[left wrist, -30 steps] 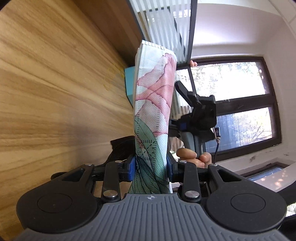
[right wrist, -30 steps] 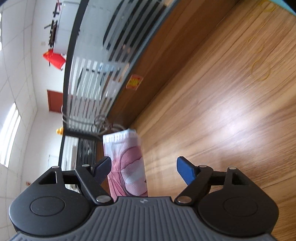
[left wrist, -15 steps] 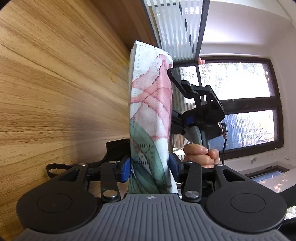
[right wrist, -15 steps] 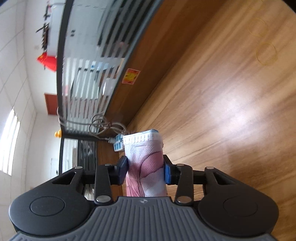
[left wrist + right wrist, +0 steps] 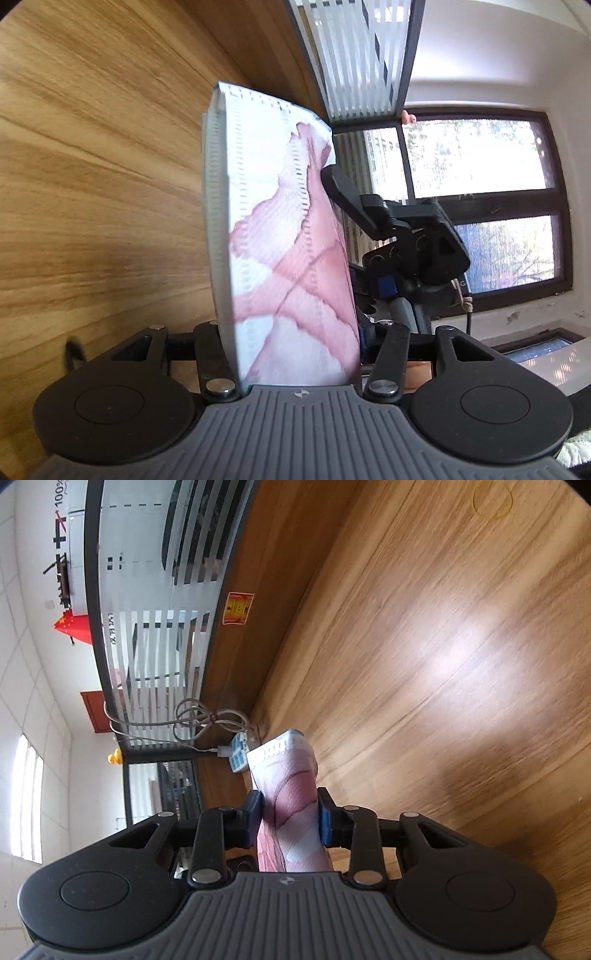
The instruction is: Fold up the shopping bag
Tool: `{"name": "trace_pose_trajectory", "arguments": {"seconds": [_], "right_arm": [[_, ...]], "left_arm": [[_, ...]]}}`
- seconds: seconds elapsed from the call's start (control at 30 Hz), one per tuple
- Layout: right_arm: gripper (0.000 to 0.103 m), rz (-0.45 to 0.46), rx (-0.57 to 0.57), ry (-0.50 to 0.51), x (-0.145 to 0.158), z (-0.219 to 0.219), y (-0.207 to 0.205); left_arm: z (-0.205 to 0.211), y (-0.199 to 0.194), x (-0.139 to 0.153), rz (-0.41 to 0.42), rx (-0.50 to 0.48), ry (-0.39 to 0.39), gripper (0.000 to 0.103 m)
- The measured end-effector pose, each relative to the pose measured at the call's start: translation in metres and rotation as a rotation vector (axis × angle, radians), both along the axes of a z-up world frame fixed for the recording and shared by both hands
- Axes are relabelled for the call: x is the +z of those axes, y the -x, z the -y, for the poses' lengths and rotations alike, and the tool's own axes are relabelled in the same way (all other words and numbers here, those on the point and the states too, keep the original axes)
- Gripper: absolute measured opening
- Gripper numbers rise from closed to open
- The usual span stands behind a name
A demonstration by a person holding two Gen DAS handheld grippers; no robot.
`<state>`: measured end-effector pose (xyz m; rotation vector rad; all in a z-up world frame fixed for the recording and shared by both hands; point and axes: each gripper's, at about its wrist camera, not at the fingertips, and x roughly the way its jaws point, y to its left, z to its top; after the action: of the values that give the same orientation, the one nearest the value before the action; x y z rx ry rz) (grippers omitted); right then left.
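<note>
Evidently well advanced: the shopping bag (image 5: 288, 266) stands as a narrow folded strip mid-frame above the wooden table (image 5: 92, 184), clamped by the just-closing right gripper (image 5: 289, 818), while the left gripper (image 5: 291, 343) brackets it, grip unclear; flattening appears left.

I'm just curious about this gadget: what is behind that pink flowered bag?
Behind the bag the other gripper shows against a window; its fingertips are hidden by the cloth.
</note>
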<state>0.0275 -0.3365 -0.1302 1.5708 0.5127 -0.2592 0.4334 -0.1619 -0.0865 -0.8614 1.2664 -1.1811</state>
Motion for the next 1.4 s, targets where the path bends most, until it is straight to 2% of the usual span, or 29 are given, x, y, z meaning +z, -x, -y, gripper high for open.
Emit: {"name": "trace_pose_trajectory", "arguments": {"seconds": [0.17, 0.33, 0.37, 0.43, 0.63, 0.93, 1.1, 1.2, 1.4], "right_arm": [[0.041, -0.003, 0.018, 0.024, 0.005, 0.003, -0.001], [0.06, -0.016, 0.051, 0.075, 0.015, 0.004, -0.006], [0.061, -0.016, 0.059, 0.103, 0.021, 0.004, -0.007], [0.071, -0.012, 0.065, 0.135, 0.028, 0.006, -0.006], [0.078, -0.087, 0.099, 0.281, 0.054, 0.014, 0.005], [0.084, -0.297, 0.176, 0.459, 0.069, 0.016, 0.032], [0.086, -0.42, 0.299, 0.578, 0.078, 0.022, 0.043], [0.086, -0.472, 0.364, 0.645, 0.079, 0.031, 0.05], [0.086, -0.525, 0.459, 0.742, 0.082, 0.062, 0.063]], "left_arm": [[0.006, -0.006, 0.009, 0.085, -0.003, -0.017, 0.039], [0.002, -0.008, 0.017, 0.146, 0.041, -0.068, 0.036], [0.001, -0.008, 0.02, 0.165, 0.056, -0.095, 0.036], [-0.002, -0.008, 0.026, 0.218, 0.078, -0.158, 0.036], [-0.003, -0.005, 0.045, 0.366, 0.155, -0.373, 0.036], [0.007, 0.007, 0.065, 0.407, 0.204, -0.408, 0.037], [0.026, 0.023, 0.068, 0.426, 0.233, -0.465, 0.037], [0.042, 0.03, 0.069, 0.405, 0.241, -0.48, 0.037], [0.066, 0.052, 0.079, 0.375, 0.321, -0.484, 0.038]]}}
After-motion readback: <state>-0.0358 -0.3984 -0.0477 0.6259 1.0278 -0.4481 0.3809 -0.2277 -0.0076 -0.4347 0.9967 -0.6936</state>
